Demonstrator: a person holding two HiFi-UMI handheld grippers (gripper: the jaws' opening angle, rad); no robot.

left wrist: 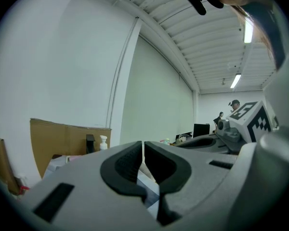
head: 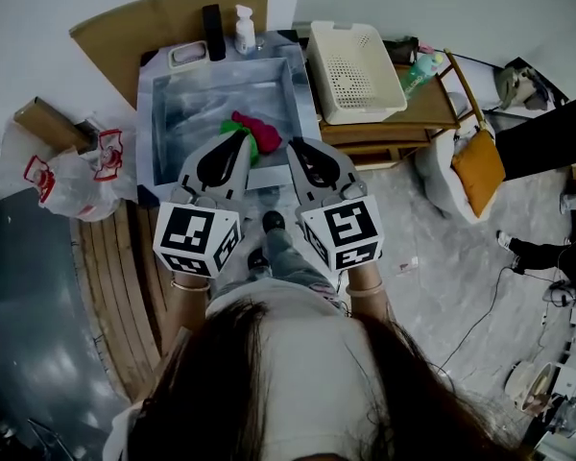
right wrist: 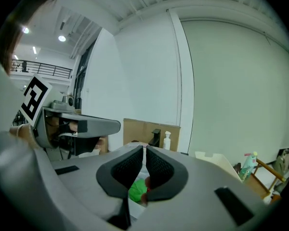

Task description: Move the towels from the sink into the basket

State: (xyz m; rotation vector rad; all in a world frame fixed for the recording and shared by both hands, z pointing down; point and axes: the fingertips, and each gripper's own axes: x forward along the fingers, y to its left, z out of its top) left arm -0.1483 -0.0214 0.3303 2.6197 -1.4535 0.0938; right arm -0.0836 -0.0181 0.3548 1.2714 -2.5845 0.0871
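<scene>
A red towel (head: 248, 123) and a green towel (head: 265, 144) lie bunched together in the steel sink (head: 197, 104), near its front right. The white plastic basket (head: 353, 70) stands to the right of the sink on a wooden stand. My left gripper (head: 242, 136) is held above the sink's front edge, its tips just left of the towels, jaws shut with nothing in them. My right gripper (head: 293, 146) is beside it, just right of the towels, shut and holding nothing. In the right gripper view the green towel (right wrist: 136, 190) shows below the closed pads (right wrist: 144, 150). The left gripper (left wrist: 143, 146) points over the sink.
A soap bottle (head: 244, 30) and a black tap (head: 213, 19) stand at the sink's back, with cardboard (head: 163, 17) behind. Plastic bags (head: 72, 176) lie at the left. A spray bottle (head: 418, 65) and a chair with an orange cushion (head: 478, 169) are at the right.
</scene>
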